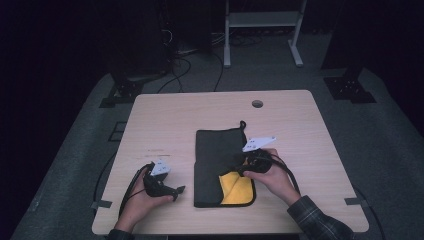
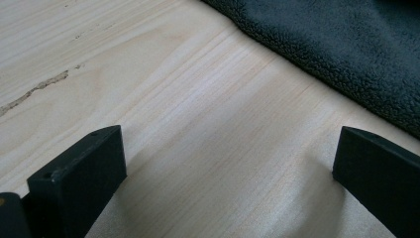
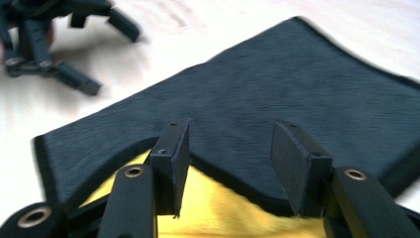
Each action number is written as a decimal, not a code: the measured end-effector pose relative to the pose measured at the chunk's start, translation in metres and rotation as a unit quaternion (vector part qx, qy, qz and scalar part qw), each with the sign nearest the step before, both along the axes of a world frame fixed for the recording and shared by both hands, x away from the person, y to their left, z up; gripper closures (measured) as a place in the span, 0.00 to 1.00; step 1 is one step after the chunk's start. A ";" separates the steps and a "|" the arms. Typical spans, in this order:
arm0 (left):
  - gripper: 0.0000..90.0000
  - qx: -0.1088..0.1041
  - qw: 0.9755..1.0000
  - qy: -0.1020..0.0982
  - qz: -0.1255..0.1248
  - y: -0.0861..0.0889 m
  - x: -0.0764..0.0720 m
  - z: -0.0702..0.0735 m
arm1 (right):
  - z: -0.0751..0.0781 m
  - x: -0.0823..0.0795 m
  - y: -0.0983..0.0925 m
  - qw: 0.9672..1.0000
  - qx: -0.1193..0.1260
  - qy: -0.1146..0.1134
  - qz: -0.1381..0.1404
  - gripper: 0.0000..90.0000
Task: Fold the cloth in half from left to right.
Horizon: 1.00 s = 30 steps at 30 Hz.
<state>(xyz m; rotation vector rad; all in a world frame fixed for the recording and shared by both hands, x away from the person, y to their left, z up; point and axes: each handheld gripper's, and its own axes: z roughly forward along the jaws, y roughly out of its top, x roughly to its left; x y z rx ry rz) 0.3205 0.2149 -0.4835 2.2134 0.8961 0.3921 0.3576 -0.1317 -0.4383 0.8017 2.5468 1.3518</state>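
1. On the pale wooden table [image 1: 165,115], largest item: bare surface, small round hole near the far edge.
2. At table centre, dark grey cloth [image 1: 216,150]: folded, long axis running from near edge to far edge, hanging loop at the far right corner; yellow underside [image 1: 237,189] exposed at the near right corner, where one flap lies turned back.
3. Over that turned-back corner, right gripper [image 3: 228,163]: jaws parted with nothing between them, hovering above the black-bound hem, cloth lying straight ahead of the tips and yellow face directly below. Clearly the nearer of the two to the cloth. Right hand wrapped around the body from the near right, wrist low, plaid sleeve behind.
4. Left of the cloth, left gripper [image 1: 172,192]: resting low on bare wood, jaws wide apart and empty, pointing toward the cloth's left edge but just short of it. Left hand cupped underneath, forearm entering from the near edge.
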 end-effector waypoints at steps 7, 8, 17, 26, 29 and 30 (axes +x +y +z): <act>0.00 0.000 1.000 0.000 0.000 0.000 0.000 0.000 | -0.010 -0.007 0.025 0.999 -0.001 0.008 0.031 0.53; 0.00 0.000 1.000 0.000 0.000 0.000 0.000 0.000 | -0.011 -0.007 0.028 0.999 -0.003 0.010 0.031 0.54; 0.00 0.000 1.000 0.000 0.000 0.000 0.000 0.000 | -0.030 -0.012 0.044 0.998 -0.029 0.012 0.052 0.55; 0.00 0.000 1.000 0.000 0.000 0.000 0.000 0.000 | -0.039 -0.018 0.055 0.997 -0.049 0.001 0.063 0.56; 0.00 0.000 1.000 0.000 0.000 0.000 0.000 0.000 | -0.039 -0.019 0.056 0.997 -0.055 -0.009 0.058 0.62; 0.00 0.000 1.000 0.000 0.000 0.000 0.000 0.000 | -0.039 -0.020 0.056 0.997 -0.056 -0.010 0.056 0.66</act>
